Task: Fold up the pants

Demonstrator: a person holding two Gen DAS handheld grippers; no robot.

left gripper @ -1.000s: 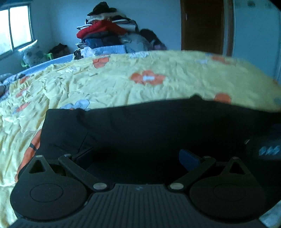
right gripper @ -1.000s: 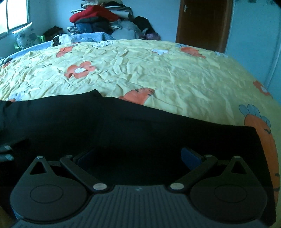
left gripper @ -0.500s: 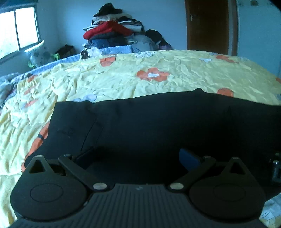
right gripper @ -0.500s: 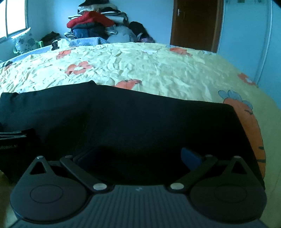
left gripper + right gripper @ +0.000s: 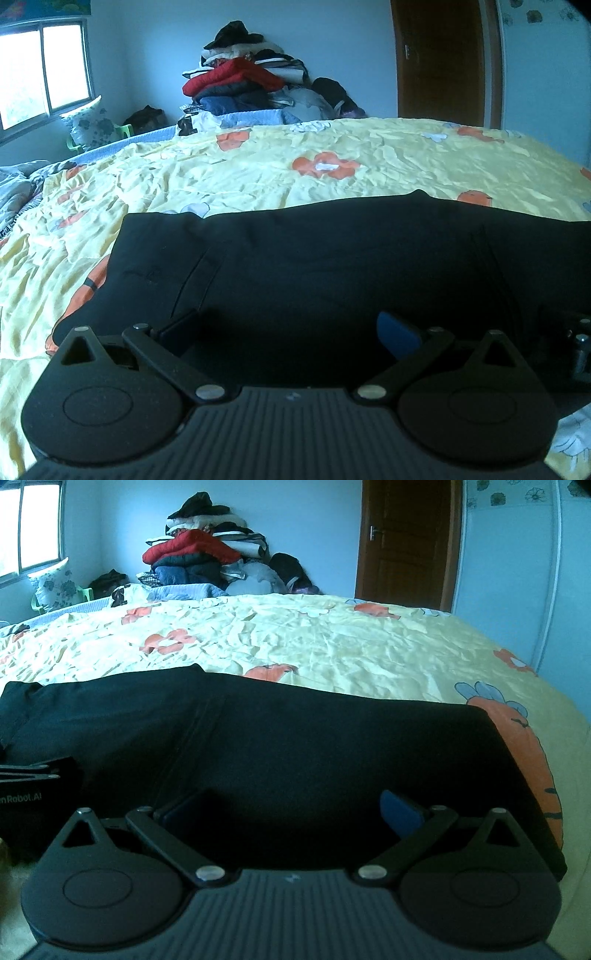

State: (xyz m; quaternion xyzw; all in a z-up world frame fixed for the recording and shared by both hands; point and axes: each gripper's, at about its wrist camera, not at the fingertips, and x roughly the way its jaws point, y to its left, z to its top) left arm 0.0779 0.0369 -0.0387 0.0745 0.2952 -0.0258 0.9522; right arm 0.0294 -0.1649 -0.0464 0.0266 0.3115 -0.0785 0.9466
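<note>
Black pants (image 5: 332, 258) lie flat across the near part of a yellow flowered bedsheet (image 5: 258, 173), waist end at the left in the left wrist view. They also show in the right wrist view (image 5: 295, 746), reaching to the right edge of the bed. My left gripper (image 5: 288, 328) is open, low over the pants near their near edge. My right gripper (image 5: 291, 808) is open too, low over the pants further right. Neither holds cloth. The left gripper's body (image 5: 33, 794) shows at the left of the right wrist view.
A tall pile of clothes (image 5: 240, 85) stands at the far side of the bed. A brown door (image 5: 406, 542) is at the back right, a window (image 5: 44, 70) at the back left. The bed's right edge (image 5: 569, 738) drops off beside the pants.
Both grippers have drawn back and risen slightly, so more of the pants and bed shows. The pants lie still. Both grippers stay open.
</note>
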